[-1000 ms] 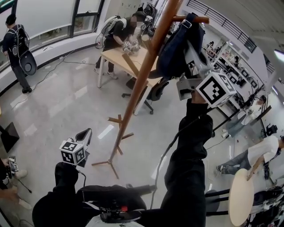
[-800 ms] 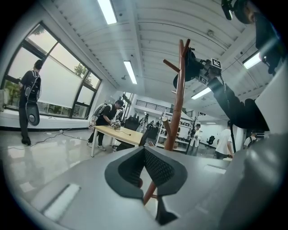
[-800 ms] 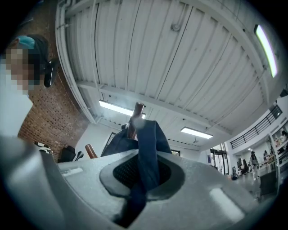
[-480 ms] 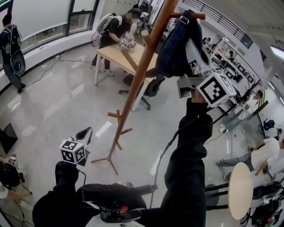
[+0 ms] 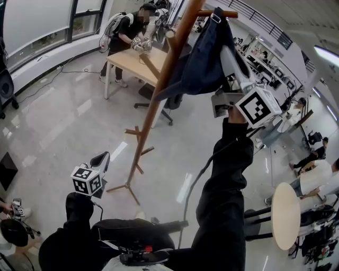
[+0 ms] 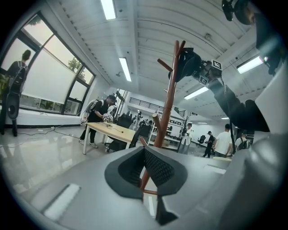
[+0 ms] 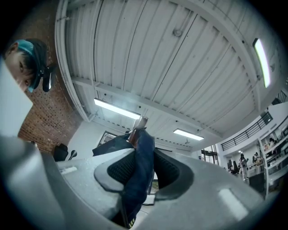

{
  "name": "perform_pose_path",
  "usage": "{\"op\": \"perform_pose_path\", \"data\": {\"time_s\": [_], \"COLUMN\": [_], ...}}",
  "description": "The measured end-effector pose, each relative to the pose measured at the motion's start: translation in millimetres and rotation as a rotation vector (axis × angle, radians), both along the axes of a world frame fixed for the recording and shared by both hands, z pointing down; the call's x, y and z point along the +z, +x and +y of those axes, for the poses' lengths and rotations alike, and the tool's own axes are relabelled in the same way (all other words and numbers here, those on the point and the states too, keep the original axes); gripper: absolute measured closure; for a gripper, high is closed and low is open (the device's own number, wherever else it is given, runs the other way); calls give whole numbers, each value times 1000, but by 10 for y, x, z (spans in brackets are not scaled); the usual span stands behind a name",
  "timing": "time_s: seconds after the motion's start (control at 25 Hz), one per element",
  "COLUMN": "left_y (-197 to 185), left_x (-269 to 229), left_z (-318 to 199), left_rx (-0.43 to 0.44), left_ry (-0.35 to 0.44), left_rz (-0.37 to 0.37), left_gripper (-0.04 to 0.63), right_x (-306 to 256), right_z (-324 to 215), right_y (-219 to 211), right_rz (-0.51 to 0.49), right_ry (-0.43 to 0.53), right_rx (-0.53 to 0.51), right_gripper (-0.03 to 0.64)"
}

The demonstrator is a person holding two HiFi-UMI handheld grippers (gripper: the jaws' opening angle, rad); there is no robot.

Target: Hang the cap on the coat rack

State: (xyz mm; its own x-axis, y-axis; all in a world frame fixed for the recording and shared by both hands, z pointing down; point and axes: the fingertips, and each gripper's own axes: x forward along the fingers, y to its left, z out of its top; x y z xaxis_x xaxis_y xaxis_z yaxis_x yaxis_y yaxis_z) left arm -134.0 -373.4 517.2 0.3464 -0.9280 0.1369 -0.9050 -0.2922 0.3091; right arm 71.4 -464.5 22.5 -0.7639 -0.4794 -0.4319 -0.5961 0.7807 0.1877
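Note:
A dark blue cap [image 5: 198,58] hangs by its back strap from the top peg [image 5: 217,12] of the tall wooden coat rack [image 5: 153,100]. My right gripper [image 5: 228,53] is raised at the cap's right side. In the right gripper view its jaws are opening, and the cap's fabric [image 7: 139,170] still runs between the pads without being pinched. My left gripper [image 5: 99,160] is held low near my body, far from the rack, with nothing in it. The left gripper view shows the rack [image 6: 168,103] and the hanging cap [image 6: 186,63] from below.
A wooden table [image 5: 132,61] with a person leaning over it stands behind the rack. The rack's legs [image 5: 127,185] spread over the glossy floor. A round table [image 5: 286,214] is at the right, and other people stand farther off.
The cap now hangs looser from the peg, its brim dropped and spread to the left. The right gripper stays at the cap; the left gripper has not moved.

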Motion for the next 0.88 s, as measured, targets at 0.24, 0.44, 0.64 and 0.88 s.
{"op": "perform_pose_path", "data": {"time_s": [0.24,0.44,0.64,0.88], "left_y": [86,148,196,264], "left_x": [-5,21,6,-30], "left_z": [27,117,179,261], "left_rx": [42,80,119,166], "left_ry": [-3,-8,-8,-10], "left_rz": [-2,-10,-17,-25], "left_gripper": [592,592,592,592], "right_x": [47,203,378,583], "right_z": [95,196,305,505], "right_y": [160,285,356,427], "right_rz": [-6,-1,9,24], "right_ry": [0,-16,-49,-61], "right_rx": [59,115,153,202], "right_gripper": [495,495,497,497]}}
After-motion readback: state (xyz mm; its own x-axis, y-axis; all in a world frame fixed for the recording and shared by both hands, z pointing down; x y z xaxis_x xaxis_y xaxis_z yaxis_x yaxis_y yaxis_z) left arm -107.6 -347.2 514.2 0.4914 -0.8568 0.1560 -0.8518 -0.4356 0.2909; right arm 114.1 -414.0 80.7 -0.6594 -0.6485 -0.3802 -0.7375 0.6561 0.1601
